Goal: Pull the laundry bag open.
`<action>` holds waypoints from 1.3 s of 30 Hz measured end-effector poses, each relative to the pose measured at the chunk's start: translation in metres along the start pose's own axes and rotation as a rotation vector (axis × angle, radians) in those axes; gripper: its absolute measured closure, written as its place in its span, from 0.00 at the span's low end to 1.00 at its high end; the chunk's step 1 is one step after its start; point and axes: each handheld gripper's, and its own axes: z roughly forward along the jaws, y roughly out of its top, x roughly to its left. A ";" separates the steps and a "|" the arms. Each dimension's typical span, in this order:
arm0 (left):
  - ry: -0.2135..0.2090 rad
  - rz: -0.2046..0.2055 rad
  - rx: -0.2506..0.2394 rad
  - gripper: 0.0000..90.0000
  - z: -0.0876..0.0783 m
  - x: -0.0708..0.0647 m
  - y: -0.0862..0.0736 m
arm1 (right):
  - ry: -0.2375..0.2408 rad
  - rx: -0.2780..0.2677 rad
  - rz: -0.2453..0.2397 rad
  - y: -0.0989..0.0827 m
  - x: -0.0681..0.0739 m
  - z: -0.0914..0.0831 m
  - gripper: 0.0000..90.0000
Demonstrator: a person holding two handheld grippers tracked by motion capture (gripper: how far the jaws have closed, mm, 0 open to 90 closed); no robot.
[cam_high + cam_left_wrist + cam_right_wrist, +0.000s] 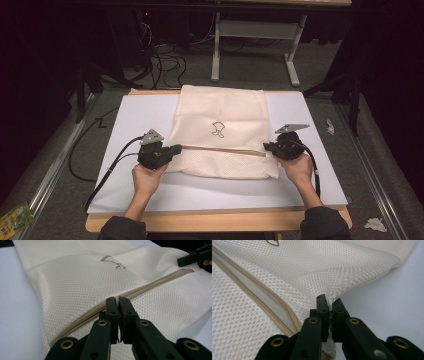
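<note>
Black jaws of the left gripper (pixel 117 305) stood closed at the near edge of the left gripper view, pinched on the cream mesh bag (pixel 100 282) right at its tan zipper (pixel 150 285); whether the pads caught the zipper pull or just the fabric beside it could not be made out, since the jaw tips covered the spot. Seen from the right gripper view, the right gripper (pixel 329 306) was likewise clamped tight — a fold of mesh bunched between its jaws and spilling out below them; the zipper ran off the frame's upper left corner, partly parted, with pale lining showing in the gap.

From the high view, the bag lay flat on the white board (pixel 135 125) at the table's middle, its far end reaching the board's back edge; the left gripper gripped the zipper line at the bag's left side, the right gripper the same line at the bag's right side, each carried by a hand entering from the bottom. A small dark emblem (pixel 218 129) sat at the bag's centre — too small to read; its upper part was cut off in the right gripper view. Beyond the table the room fell into darkness; only a pale metal frame (pixel 255 45) and tangled cables (pixel 167 62) on the floor came through.
</note>
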 end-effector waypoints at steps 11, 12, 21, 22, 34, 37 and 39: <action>0.006 -0.047 -0.029 0.97 -0.012 0.012 -0.005 | -0.010 0.027 0.004 0.001 -0.001 0.000 0.98; -0.003 -0.052 -0.037 0.97 -0.013 0.012 -0.004 | -0.011 0.028 0.005 0.000 -0.001 0.002 0.98; -0.005 -0.047 -0.040 0.97 -0.014 0.012 -0.003 | -0.012 0.027 0.015 0.002 -0.005 0.002 0.98; -0.004 -0.047 -0.039 0.97 -0.015 0.012 -0.003 | -0.012 0.022 0.015 0.003 -0.004 0.001 0.98; 0.017 -0.052 -0.031 0.97 -0.014 0.019 -0.004 | -0.028 0.031 0.012 0.003 -0.005 0.000 0.98; 0.040 -0.051 -0.031 0.97 -0.019 0.021 -0.004 | -0.029 0.040 0.009 0.003 -0.006 0.000 0.98; 0.038 -0.049 -0.033 0.97 -0.020 0.022 -0.004 | -0.027 0.033 0.007 0.004 -0.007 -0.001 0.98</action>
